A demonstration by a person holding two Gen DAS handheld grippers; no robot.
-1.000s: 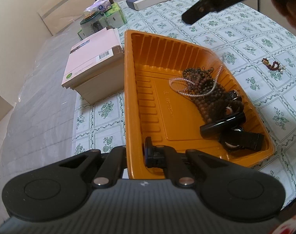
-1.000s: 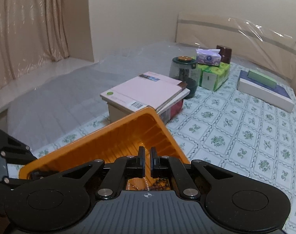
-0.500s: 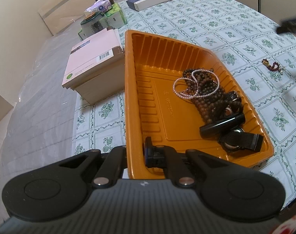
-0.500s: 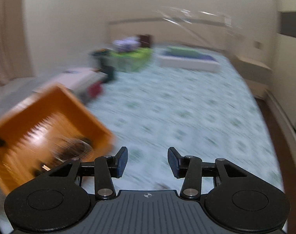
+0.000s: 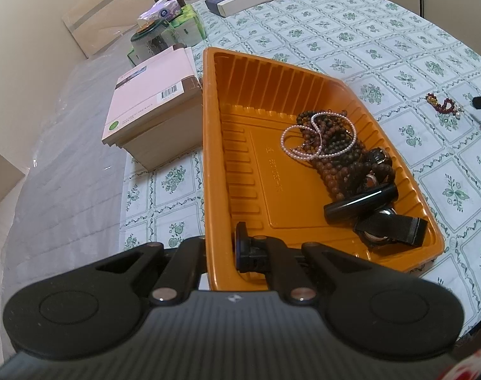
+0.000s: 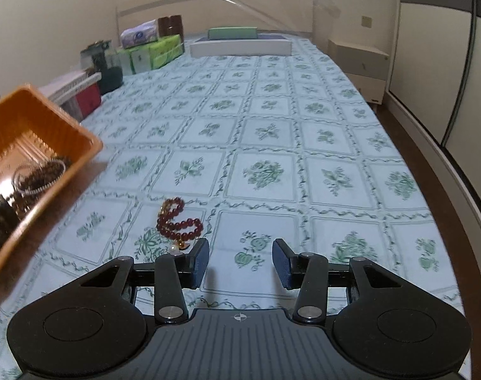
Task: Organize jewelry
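An orange plastic tray (image 5: 272,72) rests on the green-patterned cloth. My left gripper (image 5: 221,253) is shut on its near rim, one finger outside the wall and one inside. In the tray lie a pearl strand (image 5: 299,153), brown bead strings (image 5: 335,158), a black bangle (image 5: 361,204) and a black-strapped watch (image 5: 389,228). A dark red bead bracelet (image 6: 177,221) lies on the cloth to the right of the tray (image 6: 50,117). My right gripper (image 6: 240,262) is open just above the cloth, holding nothing, with the bracelet just ahead of its left finger.
A stack of books (image 5: 151,101) stands against the tray's left side. Behind it are a jar (image 6: 105,66) and green tissue boxes (image 6: 151,52), with a long flat box (image 6: 240,47) at the far end. The bed edge and floor run along the right.
My right gripper has left the tray, swung right and down to the cloth beside the red bracelet, and opened. The pearl strand has settled in the tray. My left gripper has kept still.
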